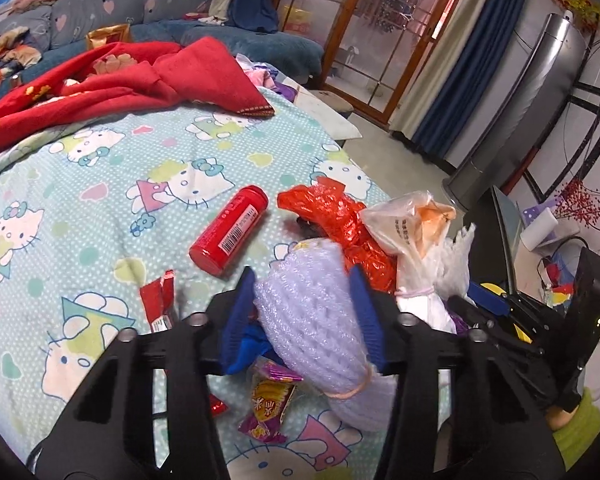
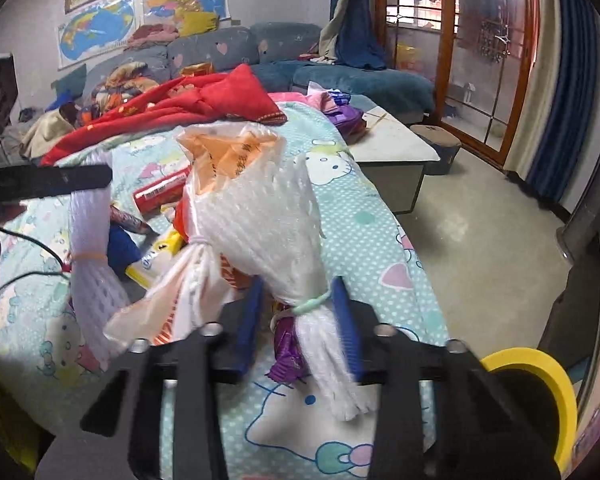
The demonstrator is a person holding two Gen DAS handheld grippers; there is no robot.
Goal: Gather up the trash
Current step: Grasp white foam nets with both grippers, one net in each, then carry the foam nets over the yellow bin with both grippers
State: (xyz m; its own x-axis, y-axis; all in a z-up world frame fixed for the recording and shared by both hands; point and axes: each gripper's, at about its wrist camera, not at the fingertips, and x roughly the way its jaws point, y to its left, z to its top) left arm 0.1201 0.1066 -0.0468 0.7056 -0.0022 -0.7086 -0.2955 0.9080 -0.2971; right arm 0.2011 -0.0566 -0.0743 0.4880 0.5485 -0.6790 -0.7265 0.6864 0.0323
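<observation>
My left gripper (image 1: 306,276) is shut on a white foam fruit net (image 1: 312,312) tied with an orange band, held above the Hello Kitty bedspread (image 1: 99,200). My right gripper (image 2: 300,290) is shut on another white foam net (image 2: 267,216) tied with a green band; a clear plastic bag (image 2: 219,152) hangs against it. On the bed lie a red bottle (image 1: 229,236), a red plastic bag (image 1: 340,220), red wrappers (image 1: 157,300) and a purple-yellow candy wrapper (image 1: 269,400). The left-held net also shows in the right wrist view (image 2: 89,248).
A red blanket (image 1: 119,84) covers the bed's far side. A blue sofa (image 1: 99,12) stands behind. A low white table (image 2: 392,140) and a stool (image 2: 436,140) sit right of the bed. A yellow tape roll (image 2: 540,392) is at lower right. A fan tower (image 1: 540,100) stands right.
</observation>
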